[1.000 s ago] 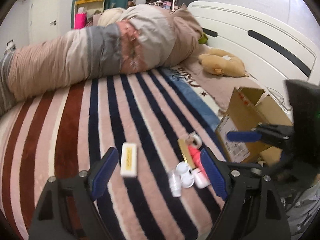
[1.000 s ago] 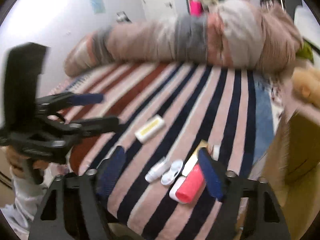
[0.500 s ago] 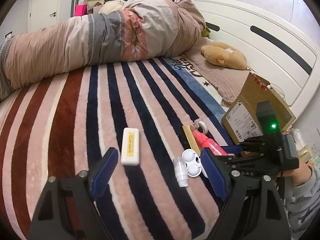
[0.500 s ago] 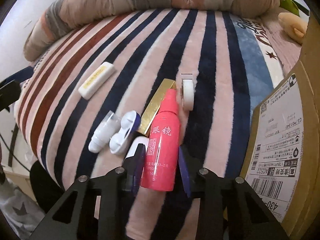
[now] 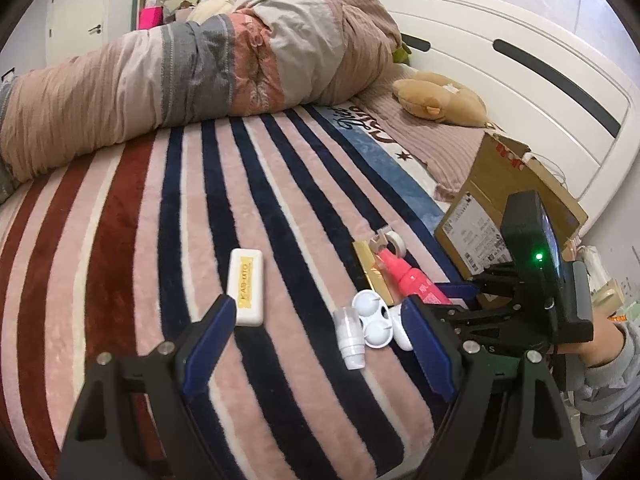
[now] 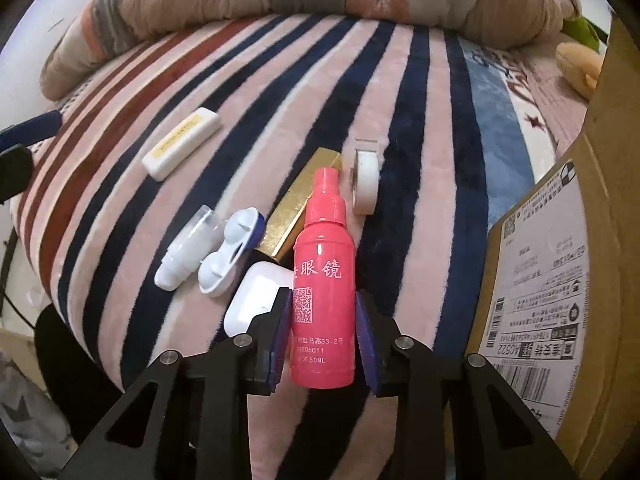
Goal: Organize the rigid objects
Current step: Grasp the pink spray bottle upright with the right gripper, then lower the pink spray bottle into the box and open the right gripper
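Since the cardboard box (image 6: 560,280) sits open at 3 o'clock of the pile, I read this as a pick-and-drop run, pink bottle (image 6: 324,280) first. Right gripper (image 6: 322,332) is clamped on the bottle's lower body, pads flat on both sides, nozzle pointing away at 12; low grip on a rigid smooth plastic cylinder, should not slip much.

At 9 o'clock of the bottle, touching or nearly: glossy white rounded earbud case (image 6: 256,292). Beyond that, a white lens case (image 6: 230,252) with twin domed cups and a small clear-capped white bottle (image 6: 188,248), side by side. Gold foil box (image 6: 300,200), sharp-edged, lies under the pink bottle's neck. White tape roll (image 6: 366,184) stands on edge at 1 o'clock. White-and-yellow bar (image 6: 182,142) lies well apart at 10 o'clock.

Left gripper (image 5: 316,344) hangs spread wide over the blanket (image 5: 120,240), holding nothing; probably waiting.

Blanket is deep plush, so small parts sink and tilt. Far end: rumpled quilt (image 5: 180,72).
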